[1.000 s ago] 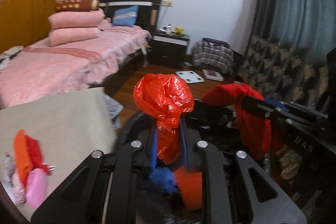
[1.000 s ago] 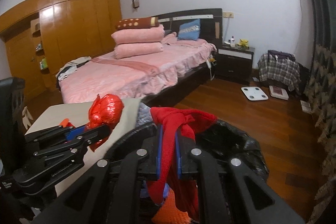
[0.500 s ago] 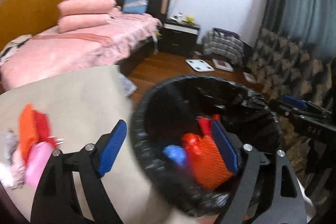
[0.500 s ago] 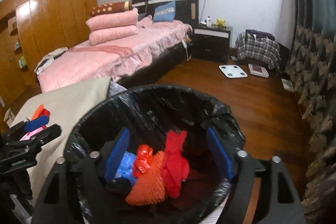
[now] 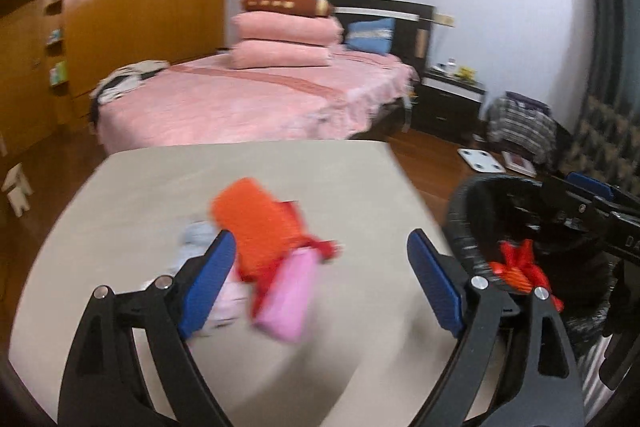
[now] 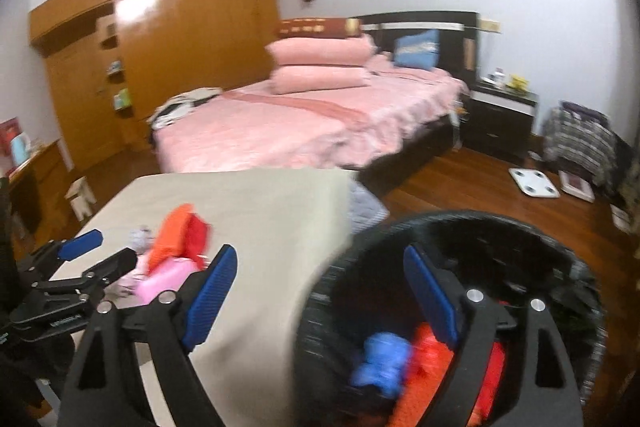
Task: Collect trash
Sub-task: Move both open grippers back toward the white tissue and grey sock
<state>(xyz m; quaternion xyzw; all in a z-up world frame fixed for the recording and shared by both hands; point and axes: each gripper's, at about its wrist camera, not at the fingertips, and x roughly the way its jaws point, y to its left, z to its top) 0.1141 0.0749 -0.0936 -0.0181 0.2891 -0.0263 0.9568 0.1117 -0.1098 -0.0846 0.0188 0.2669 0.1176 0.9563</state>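
Now the remaining trash pile lies mid-frame on the counter, between the spread, empty left hand-held gripper; right hand-held gripper, also spread, hovers by the bin. Next: reach and pinch it.

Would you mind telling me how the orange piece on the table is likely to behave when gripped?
The orange piece looks like soft mesh, so probably light and floppy. It overlaps the pink packet, which may shift when it lifts.
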